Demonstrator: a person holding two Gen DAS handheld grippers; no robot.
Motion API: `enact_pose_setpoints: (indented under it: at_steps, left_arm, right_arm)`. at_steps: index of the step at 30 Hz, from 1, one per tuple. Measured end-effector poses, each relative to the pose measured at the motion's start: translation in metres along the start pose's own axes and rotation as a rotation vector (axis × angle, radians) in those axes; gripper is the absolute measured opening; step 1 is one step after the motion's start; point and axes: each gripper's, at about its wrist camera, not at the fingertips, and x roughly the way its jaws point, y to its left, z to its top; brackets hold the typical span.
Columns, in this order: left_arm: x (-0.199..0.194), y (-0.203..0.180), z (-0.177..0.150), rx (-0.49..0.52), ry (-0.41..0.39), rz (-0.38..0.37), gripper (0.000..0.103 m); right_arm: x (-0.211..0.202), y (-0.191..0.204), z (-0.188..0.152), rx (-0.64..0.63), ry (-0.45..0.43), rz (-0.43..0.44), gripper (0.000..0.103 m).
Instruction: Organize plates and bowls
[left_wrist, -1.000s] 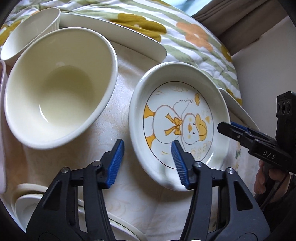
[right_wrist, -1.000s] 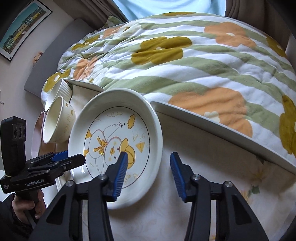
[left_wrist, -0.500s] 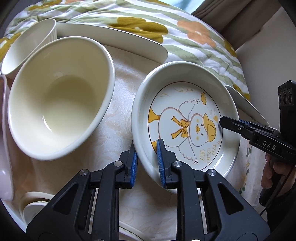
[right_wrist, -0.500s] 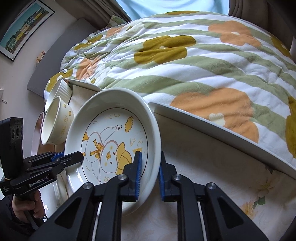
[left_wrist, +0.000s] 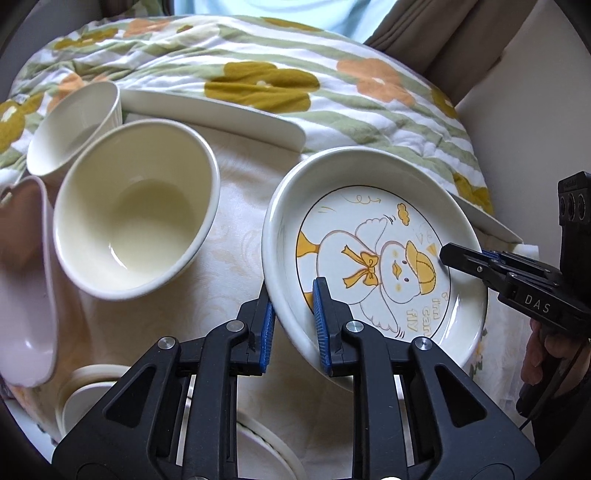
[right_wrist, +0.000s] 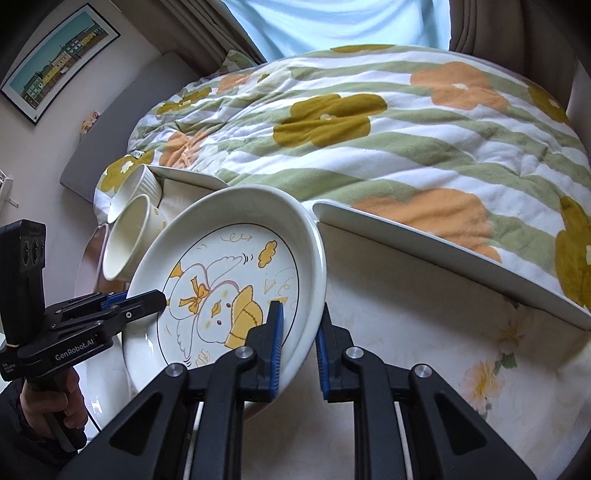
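Observation:
A white deep plate with a yellow duck picture (left_wrist: 376, 258) is held above the cloth-covered table by both grippers, tilted. My left gripper (left_wrist: 293, 325) is shut on its near left rim. My right gripper (right_wrist: 299, 347) is shut on the opposite rim of the duck plate (right_wrist: 229, 280). The right gripper also shows in the left wrist view (left_wrist: 476, 258), the left gripper in the right wrist view (right_wrist: 144, 299). A cream bowl (left_wrist: 136, 214) stands left of the plate, with a ribbed cup (left_wrist: 74, 125) behind it.
A pink dish (left_wrist: 26, 280) sits at the far left. Long white platters (left_wrist: 214, 118) (right_wrist: 443, 258) lie along the table's far edge against a flowered quilt (right_wrist: 369, 122). Stacked white dishes (left_wrist: 85, 391) lie under my left gripper. A wall stands at right.
Both grippers closed on the duck plate's rims and lifted it off the cloth, tilting it. The bowls and platters have not moved.

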Motion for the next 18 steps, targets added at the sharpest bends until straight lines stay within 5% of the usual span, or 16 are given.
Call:
enact_pose_setpoints:
  at_steps: [9, 18]
  left_arm:
    - [-0.082, -0.012, -0.025, 0.046, -0.135, -0.029, 0.017]
    - [-0.148, 0.017, -0.093, 0.067, -0.2, -0.033, 0.017]
  right_arm:
    - [-0.068, 0.043, -0.033, -0.02, -0.098, -0.015, 0.015]
    - [-0.092, 0.1, -0.09, -0.044, -0.123, 0.005, 0.015]
